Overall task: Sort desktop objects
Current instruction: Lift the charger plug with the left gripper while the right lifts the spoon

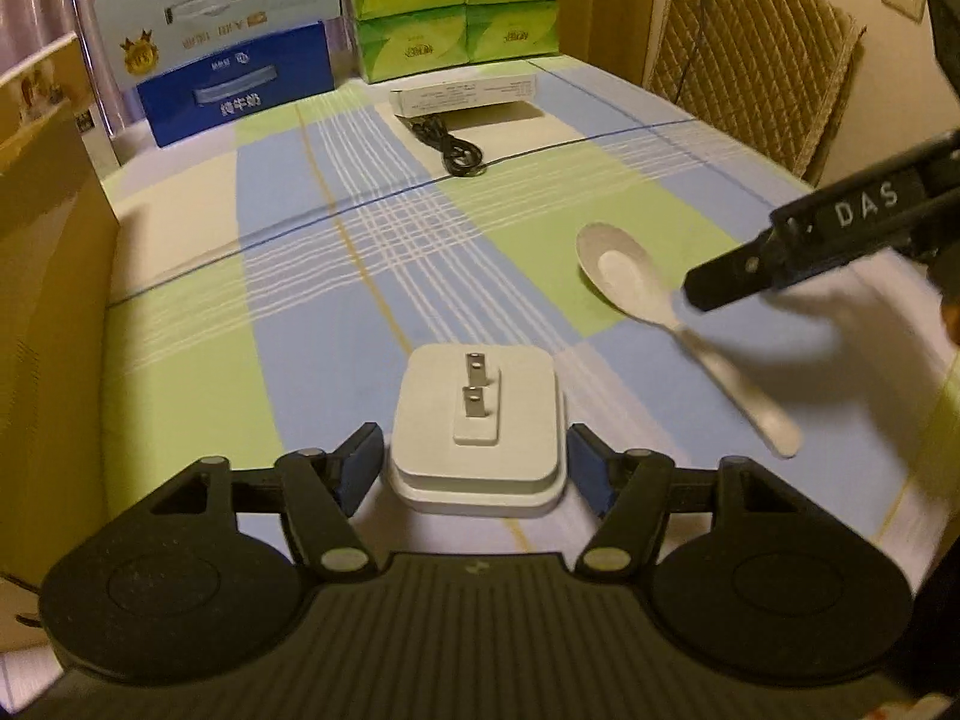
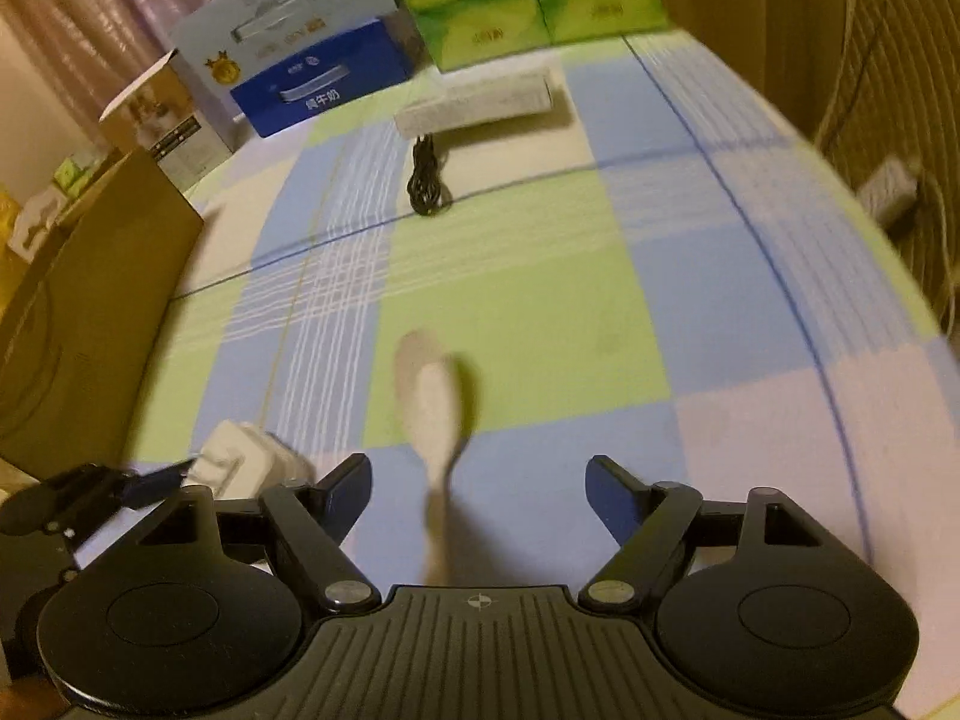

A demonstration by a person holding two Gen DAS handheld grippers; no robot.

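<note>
Left hand-held gripper (image 1: 474,462) is spread wide, its two fingers flanking the white plug adapter (image 1: 477,420) without closing on it; the adapter sits on the checked surface (image 1: 288,276) with its metal prongs pointing up. Whether the pads touch its sides is hard to tell, but nothing is clamped. Right hand-held gripper (image 2: 477,495) is likewise released and holds nothing, hanging over the handle of the white spoon (image 2: 435,408), which lies flat just right of the adapter, bowl pointing away; this view is smeared, so the exact height above the spoon is unclear.

Further back, a coiled black cable (image 1: 447,147) lies just in front of a long white box (image 1: 465,97), and behind those stand stacked green tissue packs (image 1: 456,6) and a blue carton (image 1: 237,84). A brown cardboard box (image 1: 48,312) stands at the left edge.

Judging by this, sorting is barely begun: adapter, spoon and cable all lie loose on the surface, none visibly placed anywhere. Both grasps seem imminent, with every placement left to do.
</note>
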